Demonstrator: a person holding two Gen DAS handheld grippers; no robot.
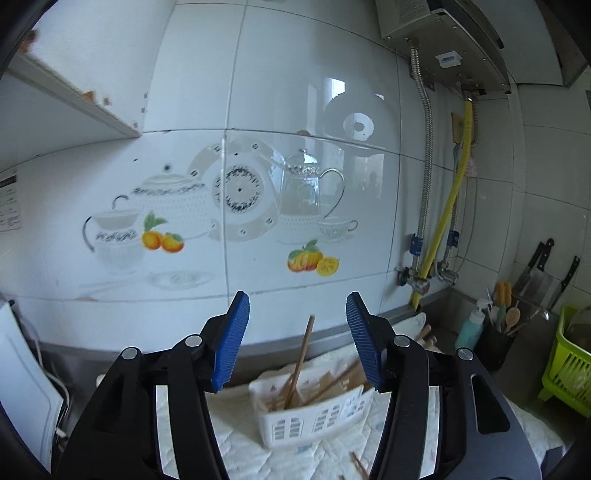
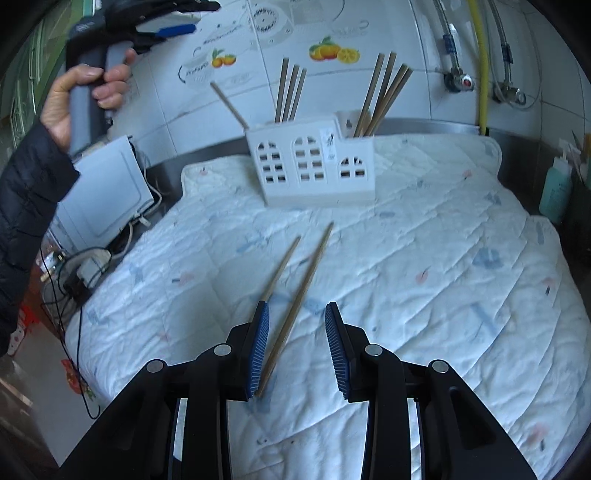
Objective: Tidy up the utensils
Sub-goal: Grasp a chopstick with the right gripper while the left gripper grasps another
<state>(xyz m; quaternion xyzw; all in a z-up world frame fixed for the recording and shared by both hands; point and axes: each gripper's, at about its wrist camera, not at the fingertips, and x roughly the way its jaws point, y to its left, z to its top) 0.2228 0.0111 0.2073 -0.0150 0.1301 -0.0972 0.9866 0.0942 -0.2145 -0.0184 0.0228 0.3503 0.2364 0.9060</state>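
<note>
A white plastic utensil holder (image 2: pixel 314 168) stands on the quilted mat (image 2: pixel 424 258) near the wall, with several wooden chopsticks upright in it. It also shows in the left wrist view (image 1: pixel 317 413). Two loose chopsticks (image 2: pixel 299 295) lie on the mat. My right gripper (image 2: pixel 297 343) is open just above their near ends; one chopstick runs between its fingers. My left gripper (image 1: pixel 297 339) is open and empty, held high above the holder; it shows in the right wrist view (image 2: pixel 162 29) at top left.
A white appliance (image 2: pixel 107 192) with cables stands left of the mat. A teal bottle (image 2: pixel 556 192) and a dark utensil pot (image 1: pixel 495 343) stand at right, with knives (image 1: pixel 543 273) and a green rack (image 1: pixel 569 362) beyond. Pipes and valves (image 2: pixel 480 81) run along the tiled wall.
</note>
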